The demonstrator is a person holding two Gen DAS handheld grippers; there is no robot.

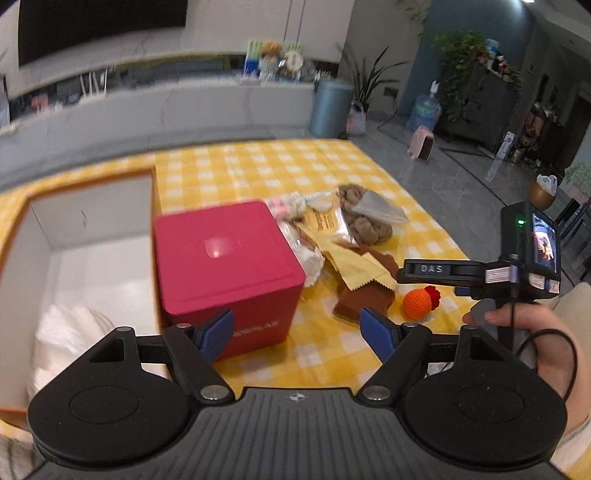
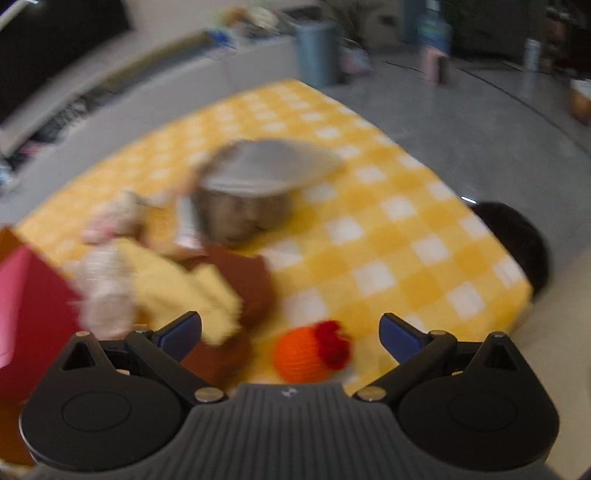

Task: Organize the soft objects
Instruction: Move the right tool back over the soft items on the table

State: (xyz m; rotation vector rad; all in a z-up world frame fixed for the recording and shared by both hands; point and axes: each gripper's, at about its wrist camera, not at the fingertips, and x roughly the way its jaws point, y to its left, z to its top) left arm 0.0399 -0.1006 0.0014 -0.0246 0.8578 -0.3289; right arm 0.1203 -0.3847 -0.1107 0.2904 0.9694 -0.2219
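the right claw [image 2: 290,334] is wide and holds nothing, just over the orange ball [image 2: 304,356] at the near edge of the cloth [image 2: 388,236]. drop straight down, pinch softly. the left claw [image 1: 297,332] is wide too, by the red box [image 1: 225,266].

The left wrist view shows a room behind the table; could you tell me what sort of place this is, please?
Probably a home living room: a dark TV screen above a long low cabinet, potted plants, and a water jug on the tiled floor.
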